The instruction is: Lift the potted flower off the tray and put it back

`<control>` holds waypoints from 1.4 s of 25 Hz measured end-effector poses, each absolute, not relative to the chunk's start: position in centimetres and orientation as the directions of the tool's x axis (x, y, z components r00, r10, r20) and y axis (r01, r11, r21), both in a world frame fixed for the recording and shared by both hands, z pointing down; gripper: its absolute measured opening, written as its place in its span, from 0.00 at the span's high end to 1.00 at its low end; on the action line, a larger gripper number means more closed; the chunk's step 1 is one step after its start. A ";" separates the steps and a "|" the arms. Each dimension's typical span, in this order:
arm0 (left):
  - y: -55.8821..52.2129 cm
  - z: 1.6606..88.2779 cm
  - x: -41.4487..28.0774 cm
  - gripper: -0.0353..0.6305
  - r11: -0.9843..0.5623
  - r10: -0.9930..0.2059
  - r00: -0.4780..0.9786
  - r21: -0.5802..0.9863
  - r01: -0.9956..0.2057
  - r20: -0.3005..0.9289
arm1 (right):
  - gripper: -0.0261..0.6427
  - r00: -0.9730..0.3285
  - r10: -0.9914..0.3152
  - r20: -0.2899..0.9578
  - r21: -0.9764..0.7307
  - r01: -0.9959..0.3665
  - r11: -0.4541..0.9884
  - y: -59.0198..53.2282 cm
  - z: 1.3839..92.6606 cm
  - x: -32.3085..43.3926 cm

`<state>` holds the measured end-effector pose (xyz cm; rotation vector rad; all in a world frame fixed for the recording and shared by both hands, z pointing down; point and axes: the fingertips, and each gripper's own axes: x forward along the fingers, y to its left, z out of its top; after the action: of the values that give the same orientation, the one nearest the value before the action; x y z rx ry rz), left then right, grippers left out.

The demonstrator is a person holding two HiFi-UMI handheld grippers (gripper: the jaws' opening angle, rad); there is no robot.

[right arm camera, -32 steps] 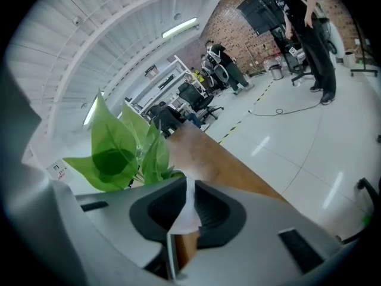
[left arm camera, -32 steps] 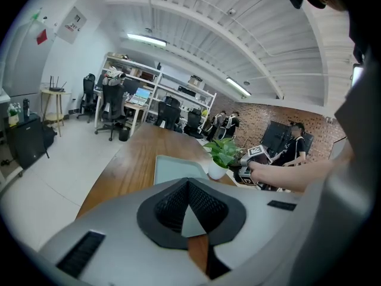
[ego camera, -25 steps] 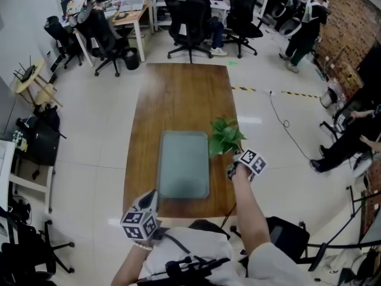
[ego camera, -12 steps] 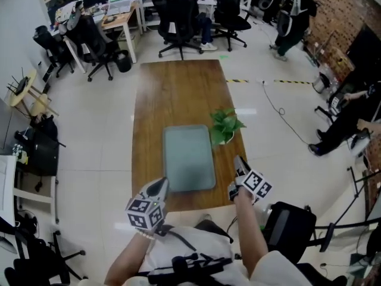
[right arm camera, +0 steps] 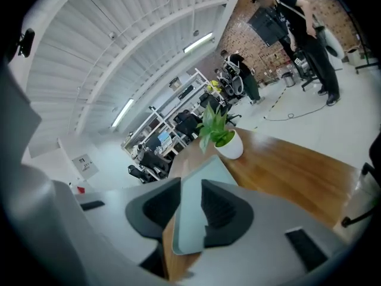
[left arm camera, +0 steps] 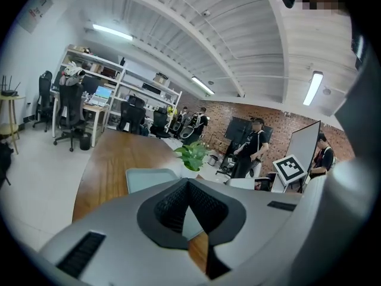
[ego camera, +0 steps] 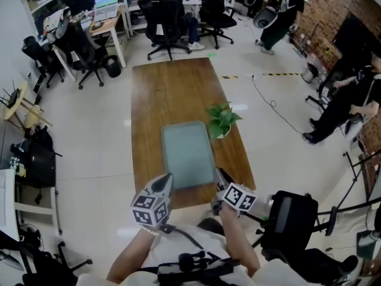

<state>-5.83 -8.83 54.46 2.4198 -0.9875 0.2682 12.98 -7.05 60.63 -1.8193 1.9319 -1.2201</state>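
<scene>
Green plant (ego camera: 223, 117) stands on the wood surface (ego camera: 172, 91), just right of tray (ego camera: 187, 154), not on it. R tool (ego camera: 220, 174) closing, empty; L tool (ego camera: 167, 182) tips together, empty. Open your R wide; grip pot (ego camera: 218, 134) low, upright.

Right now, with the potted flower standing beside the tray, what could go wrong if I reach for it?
1. The potted flower stands on the table near its right edge, beside the tray; a sideways bump could push it off.
2. Its leaves spread wider than the pot, so the jaws might catch leaves instead.
3. The right gripper is closing its jaws with nothing between them; it probably must open wider before taking the pot.
</scene>
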 end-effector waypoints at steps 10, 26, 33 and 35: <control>-8.5 54.6 -5.2 0.95 -0.596 -0.593 0.724 0.412 -0.689 0.354 | 0.79 -0.195 -0.906 0.375 -0.673 -0.730 -0.121 -6.9 60.8 14.4; -9.4 54.7 -2.0 0.95 -0.585 -0.619 0.690 0.366 -0.724 0.375 | 0.70 -0.093 -0.880 0.467 -0.553 -0.806 -0.209 -18.2 63.6 27.3; -10.9 55.2 -1.0 0.95 -0.522 -0.683 0.623 0.342 -0.782 0.381 | 0.72 -0.115 -0.847 0.519 -0.553 -0.801 -0.229 -24.3 66.8 30.4; -11.2 55.5 -0.8 0.95 -0.492 -0.705 0.599 0.347 -0.799 0.381 | 0.75 -0.138 -0.836 0.531 -0.552 -0.804 -0.218 -25.3 67.7 30.3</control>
<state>-0.81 -11.16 55.46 2.3372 -1.1922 0.2567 30.35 -25.31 67.66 -2.0376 1.9403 -1.3121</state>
